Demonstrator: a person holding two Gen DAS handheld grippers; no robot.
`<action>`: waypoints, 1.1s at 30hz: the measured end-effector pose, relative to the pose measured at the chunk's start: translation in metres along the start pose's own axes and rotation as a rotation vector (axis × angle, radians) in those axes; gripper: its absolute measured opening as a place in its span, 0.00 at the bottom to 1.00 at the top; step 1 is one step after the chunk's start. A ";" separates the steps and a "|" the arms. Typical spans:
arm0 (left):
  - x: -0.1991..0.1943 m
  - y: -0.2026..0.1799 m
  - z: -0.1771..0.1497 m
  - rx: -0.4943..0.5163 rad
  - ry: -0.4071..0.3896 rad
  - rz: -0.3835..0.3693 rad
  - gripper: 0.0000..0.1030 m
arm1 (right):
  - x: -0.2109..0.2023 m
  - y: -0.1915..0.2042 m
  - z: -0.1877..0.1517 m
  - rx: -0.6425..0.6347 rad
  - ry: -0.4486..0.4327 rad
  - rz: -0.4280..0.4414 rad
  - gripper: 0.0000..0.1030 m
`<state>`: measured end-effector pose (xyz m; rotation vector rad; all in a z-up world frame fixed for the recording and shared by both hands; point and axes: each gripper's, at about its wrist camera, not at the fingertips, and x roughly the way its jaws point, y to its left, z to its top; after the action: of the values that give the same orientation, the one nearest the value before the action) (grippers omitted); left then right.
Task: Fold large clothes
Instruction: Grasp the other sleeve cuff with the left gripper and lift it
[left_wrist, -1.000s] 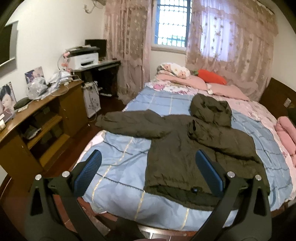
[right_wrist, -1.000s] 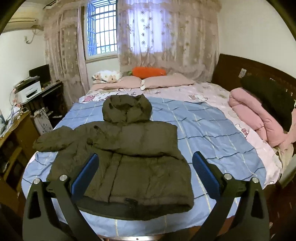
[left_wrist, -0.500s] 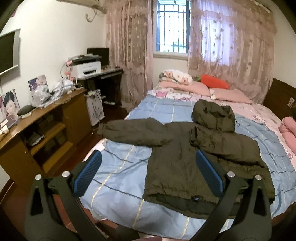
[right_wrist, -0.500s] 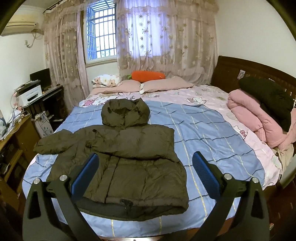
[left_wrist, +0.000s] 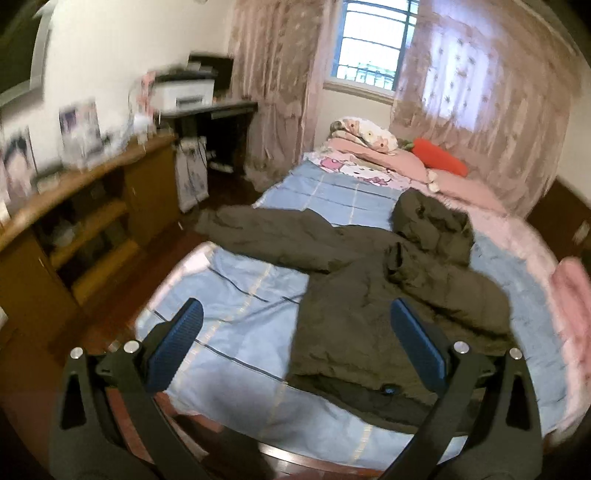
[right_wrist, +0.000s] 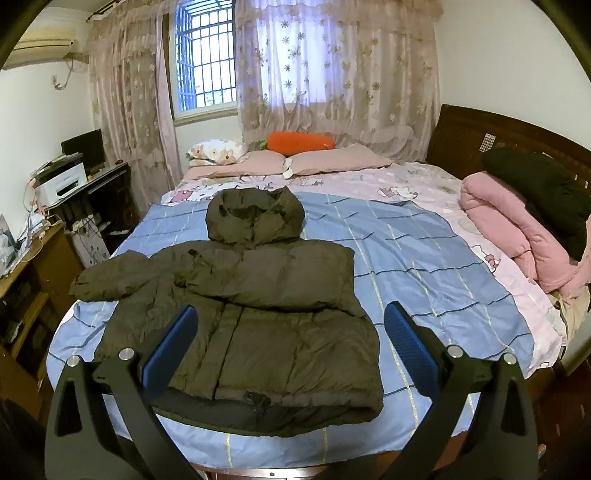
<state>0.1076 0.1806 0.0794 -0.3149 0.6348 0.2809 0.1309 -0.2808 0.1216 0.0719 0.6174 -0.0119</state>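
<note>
1. A dark olive hooded jacket (right_wrist: 255, 306) is laid flat on the blue checked bedspread (right_wrist: 424, 266), directly ahead of and below both tools, with its hem nearest them and its hood (right_wrist: 255, 216) farthest away.
2. The right gripper (right_wrist: 290, 341) is held spread wide, with nothing between its blue pads (right_wrist: 406, 343); it is poised above the hem, clear of the cloth.
3. The left gripper (left_wrist: 295, 343) is likewise spread and empty; seen from it, the body of the jacket (left_wrist: 388, 314) lies ahead and to the right, and bare bedspread is seen between its fingers.
4. One sleeve appears already folded across the chest. The other sleeve (left_wrist: 266, 236) is stretched out ahead and to the left of the left gripper, its long axis running crosswise, away from the body toward the bed's edge.
5. The coming move is judged to turn on that sleeve: it is reached more readily by the left gripper than by the right, whose view shows its cuff (right_wrist: 88, 284) far to the left.
6. The left view is blurred, so fine detail there cannot be told.
</note>
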 end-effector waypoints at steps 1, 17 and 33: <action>0.003 0.009 0.003 -0.049 0.019 -0.027 0.98 | 0.002 0.002 0.000 -0.002 0.006 0.001 0.98; 0.100 0.135 0.034 -0.635 0.220 -0.331 0.98 | 0.030 0.021 0.000 -0.027 0.065 0.002 0.98; 0.289 0.203 0.031 -0.909 0.180 -0.519 0.98 | 0.055 0.048 -0.007 -0.087 0.113 0.022 0.98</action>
<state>0.2761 0.4236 -0.1160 -1.3669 0.5462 0.0214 0.1735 -0.2315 0.0876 -0.0051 0.7292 0.0400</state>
